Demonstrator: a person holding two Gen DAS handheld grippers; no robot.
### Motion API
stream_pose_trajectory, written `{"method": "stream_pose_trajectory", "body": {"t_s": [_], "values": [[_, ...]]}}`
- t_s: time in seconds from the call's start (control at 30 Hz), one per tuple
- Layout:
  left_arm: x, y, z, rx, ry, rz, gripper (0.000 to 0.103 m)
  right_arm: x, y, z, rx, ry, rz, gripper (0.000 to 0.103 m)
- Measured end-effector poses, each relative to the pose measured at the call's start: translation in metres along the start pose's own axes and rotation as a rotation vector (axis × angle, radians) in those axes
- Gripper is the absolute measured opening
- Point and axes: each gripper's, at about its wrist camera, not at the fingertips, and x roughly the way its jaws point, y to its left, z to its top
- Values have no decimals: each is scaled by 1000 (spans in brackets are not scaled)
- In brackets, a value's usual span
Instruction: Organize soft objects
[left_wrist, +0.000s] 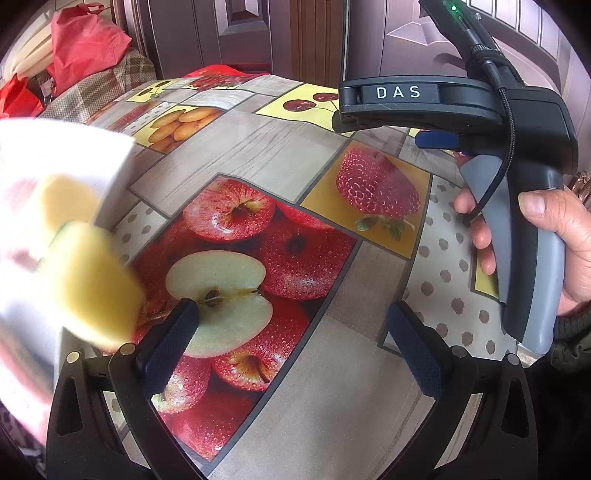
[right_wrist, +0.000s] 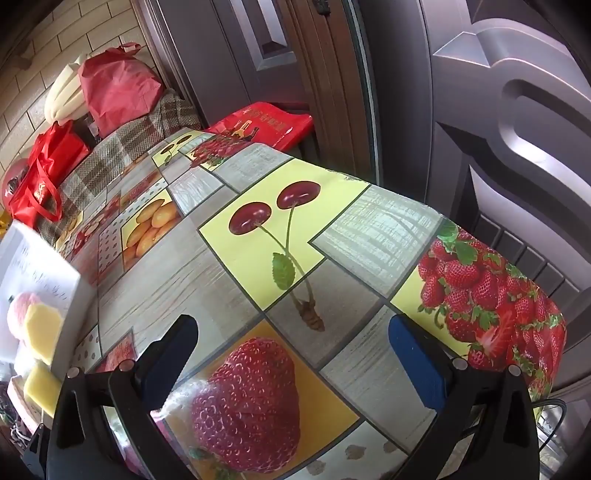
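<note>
Hovering over the tabletop (left_wrist: 325, 332) with its glossy fruit-print oilcloth, both tongs stand spread wide with nothing between them: the left tongs (left_wrist: 291, 347) sit above the printed apples, and the right tongs (right_wrist: 291, 362) above a printed strawberry. The soft things to sort, yellow rectangular foam sponges (right_wrist: 42, 328) and a pale pink rounded soft piece (right_wrist: 22, 306), lie together in a white open cardboard box (right_wrist: 44, 266) at the left edge of the tabletop. In the left wrist view one yellow sponge (left_wrist: 96, 284) looms close and blurred just beside the left finger (left_wrist: 166, 343); whether it touches that finger cannot be told. The main risk, as I judge it, is a grasp taken too near a sponge's corner, so the foam buckles and springs out when squeezed. The box looks light, so a sideways nudge from the tongs could slide it on the slick oilcloth or over the edge. The person's right hand (left_wrist: 554, 236) holds its tool close by, so both tongs reaching leftward together could collide.
</note>
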Motion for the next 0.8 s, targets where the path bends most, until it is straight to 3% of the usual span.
{"method": "stream_pose_trajectory", "body": {"t_s": [0.8], "values": [[0,1,0,1,0,1,102,5,4,0,-28,16,1,103]]}}
